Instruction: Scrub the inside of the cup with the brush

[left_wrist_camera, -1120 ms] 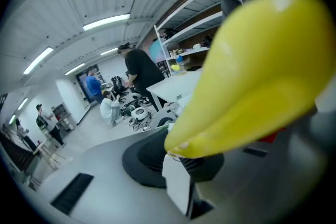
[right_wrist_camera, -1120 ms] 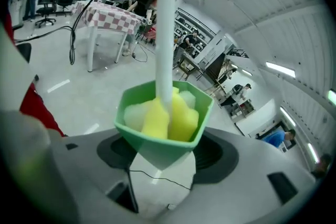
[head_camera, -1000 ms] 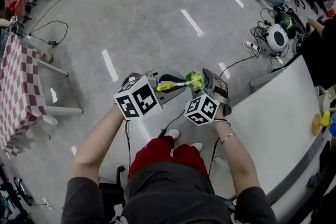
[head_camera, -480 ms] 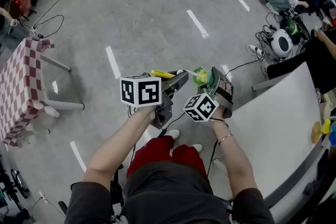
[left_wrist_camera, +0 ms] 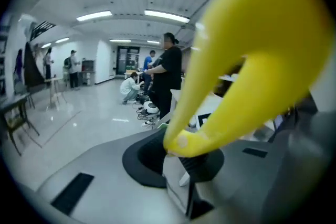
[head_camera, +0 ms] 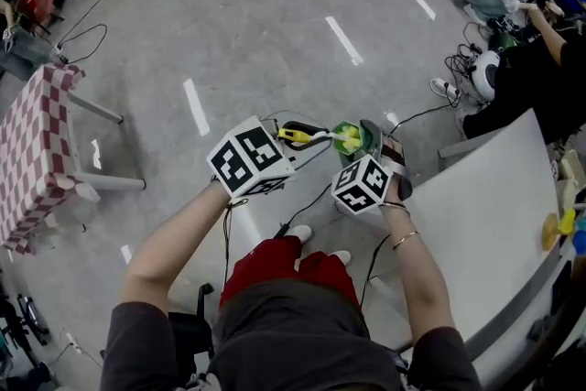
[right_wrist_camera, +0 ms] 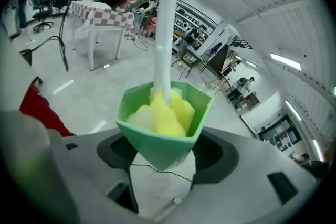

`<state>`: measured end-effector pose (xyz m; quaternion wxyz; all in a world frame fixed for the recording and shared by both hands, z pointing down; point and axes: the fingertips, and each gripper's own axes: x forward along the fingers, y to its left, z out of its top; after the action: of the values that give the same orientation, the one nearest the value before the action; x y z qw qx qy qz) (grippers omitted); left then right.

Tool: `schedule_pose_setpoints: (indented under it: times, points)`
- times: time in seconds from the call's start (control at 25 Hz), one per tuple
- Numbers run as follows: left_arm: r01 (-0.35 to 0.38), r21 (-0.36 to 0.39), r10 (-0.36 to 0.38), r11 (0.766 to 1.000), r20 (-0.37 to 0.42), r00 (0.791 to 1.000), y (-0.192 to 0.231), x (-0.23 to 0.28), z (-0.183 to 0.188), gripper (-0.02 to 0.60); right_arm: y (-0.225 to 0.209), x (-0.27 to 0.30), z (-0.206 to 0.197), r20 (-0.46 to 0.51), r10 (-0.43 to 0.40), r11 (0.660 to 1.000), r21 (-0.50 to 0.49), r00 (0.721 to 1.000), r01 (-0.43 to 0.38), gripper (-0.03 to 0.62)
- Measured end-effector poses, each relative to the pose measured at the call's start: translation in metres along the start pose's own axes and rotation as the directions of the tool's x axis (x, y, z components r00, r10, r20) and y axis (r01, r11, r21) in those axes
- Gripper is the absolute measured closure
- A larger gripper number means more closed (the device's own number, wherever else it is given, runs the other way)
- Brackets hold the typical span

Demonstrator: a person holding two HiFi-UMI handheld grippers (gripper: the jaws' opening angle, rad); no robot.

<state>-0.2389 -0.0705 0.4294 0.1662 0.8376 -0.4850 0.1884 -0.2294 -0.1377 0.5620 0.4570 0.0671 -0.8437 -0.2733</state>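
We see the brush (head_camera: 309, 138) lying nearly level in the air in the head view. Its long axis runs left to right, with the yellow handle (left_wrist_camera: 252, 60) at our left and the head pointing right, into the cup (right_wrist_camera: 157, 139). The left gripper (head_camera: 291, 135) has its jaws closed on the butt end of that handle. In the left gripper view the handle is smooth, glossy, curved plastic that swells toward the camera. A thin white stem (right_wrist_camera: 165, 34), round and plain, carries on from the handle and passes through the cup's mouth. At its tip sits a yellow sponge head (right_wrist_camera: 169, 112), soft and lumpy and paler on one side. It is pushed down inside the cup and touches the walls.

The cup is green plastic with a dull finish, flat faces and an angular rim, and it tapers to a narrow base. The right gripper (right_wrist_camera: 163, 168) clamps that base between its jaws, so the mouth opens away from it and toward the left gripper. We hold both above the grey floor (head_camera: 256, 32), in front of our knees and just left of the white table (head_camera: 476, 224). A table with a red-and-white checked cloth (head_camera: 32, 160) stands well apart at the left.
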Motion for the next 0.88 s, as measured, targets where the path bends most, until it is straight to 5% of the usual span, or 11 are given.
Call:
schedule_pose_setpoints:
  times: [0.08,0.16,0.24,0.32,0.44,0.52,0.64,0.72,0.76,0.8,0.88]
  points:
    - [0.044,0.238,-0.033,0.970,-0.051,0.998,-0.012,0.000,0.002,0.537,0.003,-0.003,0.003,0.034,0.054,0.999,0.008,0.998,-0.054,0.283]
    - [0.098,0.472,-0.055,0.876,-0.104,0.993,-0.026,-0.001,0.002,0.537,0.004,-0.007,0.006,0.066,0.088,0.996,0.007,0.994,-0.089,0.283]
    - [0.108,0.537,-0.051,0.836,-0.121,0.991,-0.031,-0.001,0.002,0.537,0.005,-0.009,0.007,0.073,0.072,0.997,-0.006,0.995,-0.072,0.283]
    - [0.064,0.399,-0.031,0.915,-0.089,0.996,-0.024,0.000,0.002,0.537,0.002,-0.007,0.006,0.052,0.016,1.000,0.000,0.999,-0.016,0.283]
    - [-0.006,-0.020,0.006,1.000,-0.008,1.000,-0.004,0.003,0.001,0.537,-0.006,-0.003,-0.002,0.000,-0.068,0.997,0.043,0.998,0.068,0.283]
    - [-0.017,-0.328,0.036,0.945,0.052,0.998,0.010,0.007,-0.001,0.537,-0.014,-0.002,-0.011,-0.037,-0.125,0.991,0.040,0.991,0.127,0.283]
    - [0.020,-0.672,0.095,0.741,0.135,0.986,0.028,0.010,-0.010,0.537,-0.025,-0.001,-0.019,-0.087,-0.215,0.977,-0.024,0.973,0.214,0.283]
    - [0.067,-0.790,0.120,0.609,0.175,0.977,0.033,0.010,-0.015,0.537,-0.027,0.001,-0.021,-0.108,-0.233,0.972,-0.056,0.966,0.228,0.283]
    - [0.081,-0.805,0.118,0.588,0.184,0.976,0.034,0.010,-0.017,0.535,-0.026,0.002,-0.021,-0.115,-0.221,0.975,-0.061,0.968,0.215,0.283]
    - [0.081,-0.788,0.105,0.610,0.182,0.978,0.032,0.010,-0.018,0.535,-0.024,0.003,-0.022,-0.121,-0.197,0.980,-0.059,0.973,0.191,0.283]
    - [0.056,-0.661,0.056,0.749,0.148,0.987,0.024,0.010,-0.018,0.535,-0.016,0.003,-0.021,-0.119,-0.131,0.991,-0.047,0.984,0.126,0.283]
